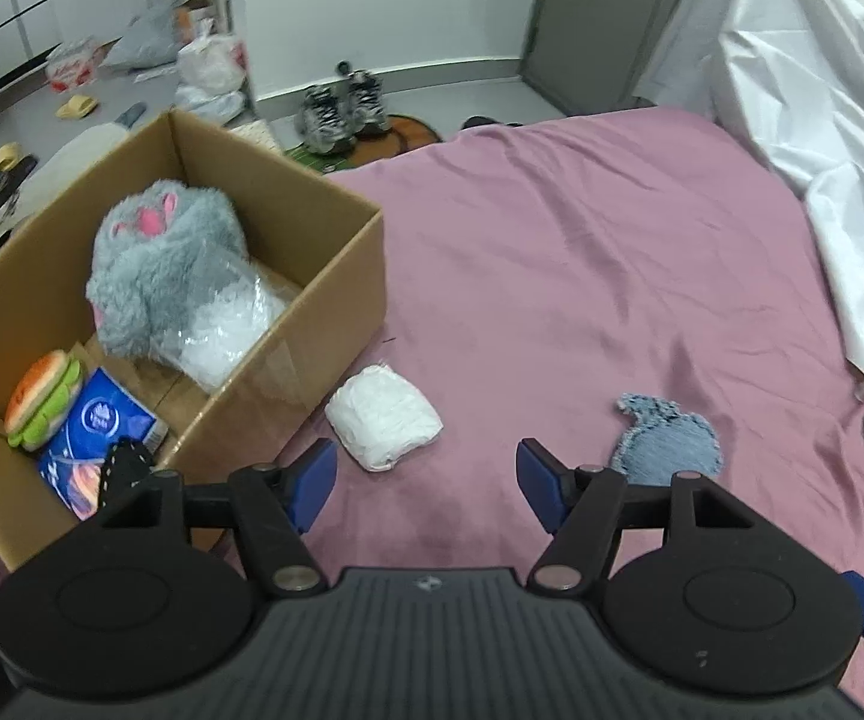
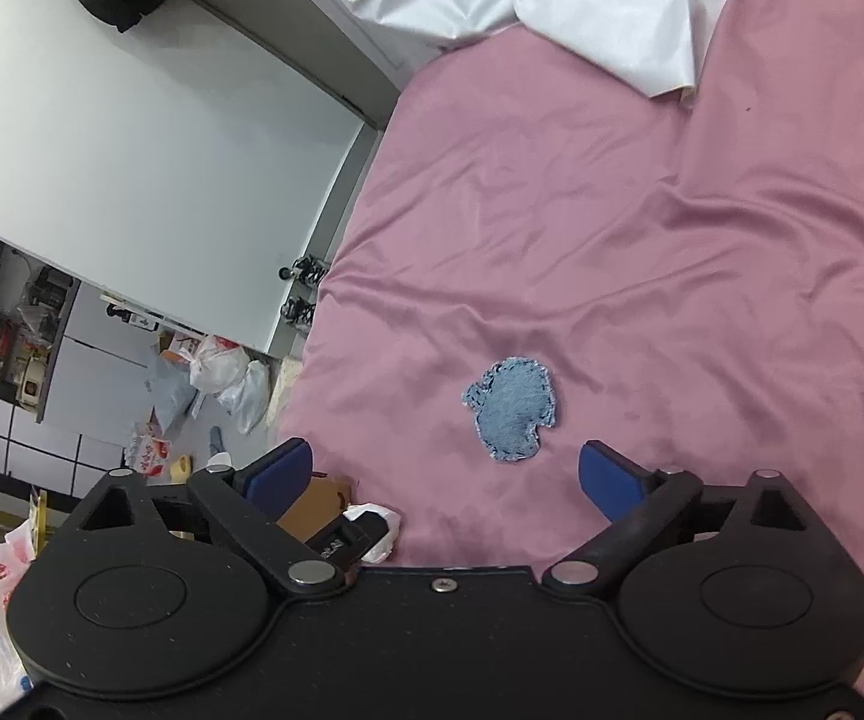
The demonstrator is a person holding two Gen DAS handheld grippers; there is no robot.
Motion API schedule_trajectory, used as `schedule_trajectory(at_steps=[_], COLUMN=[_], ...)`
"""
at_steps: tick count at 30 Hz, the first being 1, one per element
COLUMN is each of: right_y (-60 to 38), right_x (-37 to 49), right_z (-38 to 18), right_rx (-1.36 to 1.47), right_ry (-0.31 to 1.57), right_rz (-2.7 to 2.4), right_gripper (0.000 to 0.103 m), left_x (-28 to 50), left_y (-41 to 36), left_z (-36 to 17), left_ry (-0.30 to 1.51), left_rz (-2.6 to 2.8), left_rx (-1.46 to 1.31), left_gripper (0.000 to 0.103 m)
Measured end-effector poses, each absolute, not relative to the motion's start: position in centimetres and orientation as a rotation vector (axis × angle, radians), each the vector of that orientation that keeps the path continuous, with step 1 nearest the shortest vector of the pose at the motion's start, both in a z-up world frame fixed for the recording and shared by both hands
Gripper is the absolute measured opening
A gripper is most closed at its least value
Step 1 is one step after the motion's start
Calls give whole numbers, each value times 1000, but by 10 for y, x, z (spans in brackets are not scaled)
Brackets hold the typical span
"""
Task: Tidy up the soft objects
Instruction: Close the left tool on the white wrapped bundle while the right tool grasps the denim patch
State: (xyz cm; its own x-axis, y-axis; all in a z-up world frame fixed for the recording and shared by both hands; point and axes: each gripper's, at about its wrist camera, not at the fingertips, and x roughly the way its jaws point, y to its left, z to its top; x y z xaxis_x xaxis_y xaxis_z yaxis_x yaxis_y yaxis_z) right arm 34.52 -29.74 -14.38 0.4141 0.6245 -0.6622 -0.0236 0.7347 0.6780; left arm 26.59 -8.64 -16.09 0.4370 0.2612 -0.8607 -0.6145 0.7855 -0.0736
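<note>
Your left gripper and right gripper are both released, holding nothing, above the pink bedsheet. The white wrapped soft bundle lies near the brown cardboard box; the frayed blue denim patch lies farther right.

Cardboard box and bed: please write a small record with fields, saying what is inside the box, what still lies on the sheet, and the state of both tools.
surface: pink bed sheet
container: cardboard box, open, resting on the sheet
in box: grey plush toy; clear plastic bag; burger plush; blue tissue pack
on sheet: white padded bundle beside the box; blue denim patch
left tool: open, holding nothing
right tool: open, holding nothing, near the denim patch
</note>
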Motion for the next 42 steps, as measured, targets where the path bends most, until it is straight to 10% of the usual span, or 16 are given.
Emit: schedule_trajectory(at_steps=[25,29,42], right_y=[-289,-292,-289], right_x=[384,391,401], right_z=[-193,-203,-228], right_rx=[636,663,739], right_ry=[1151,1163,1202], right_rz=[484,478,509], right_gripper=[78,78,68], left_x=[296,298,292], left_y=[-93,-87,-78], left_z=[-208,-206,-202], left_ry=[963,954,966], left_rz=[875,899,842], left_rx=[-396,-426,-446], left_gripper=[66,49,47])
